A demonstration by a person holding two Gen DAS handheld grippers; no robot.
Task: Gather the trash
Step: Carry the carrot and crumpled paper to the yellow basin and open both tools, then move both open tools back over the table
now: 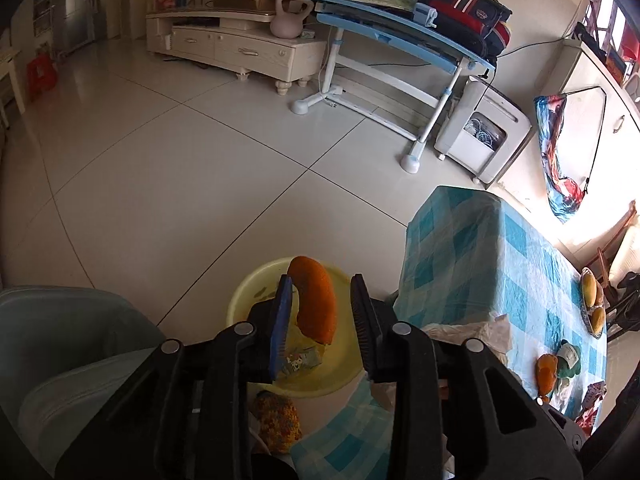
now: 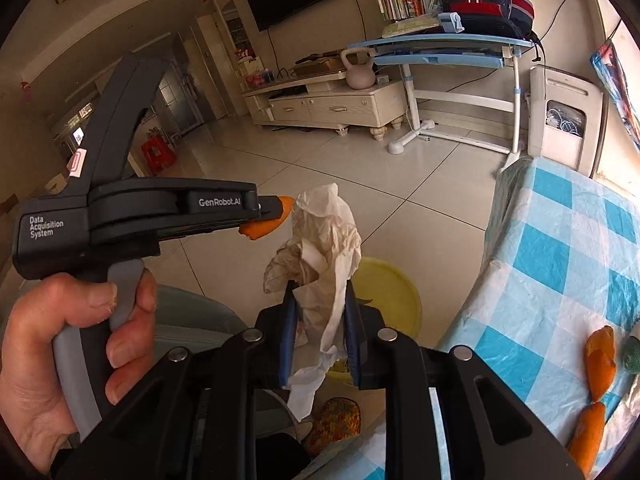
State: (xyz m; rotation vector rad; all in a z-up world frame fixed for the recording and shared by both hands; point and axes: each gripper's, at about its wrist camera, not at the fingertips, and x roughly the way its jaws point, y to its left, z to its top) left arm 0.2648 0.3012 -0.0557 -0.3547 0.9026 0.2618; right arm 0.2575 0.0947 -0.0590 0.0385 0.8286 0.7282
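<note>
Tiled floor below both grippers, yellow basin on it. Left gripper jaws wide apart; orange peel touches only the left pad, long axis running along the fingers, over the basin. Right gripper is clamped on crumpled tissue, which stands upright, extending past the fingertips.

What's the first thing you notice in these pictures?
The bright orange peel jumps out: it sits between the left claw's fingers, above the yellow basin on the floor. Next is the crumpled tissue pinched in the right claw. More orange peels lie on the blue checked tablecloth to the right.
</note>
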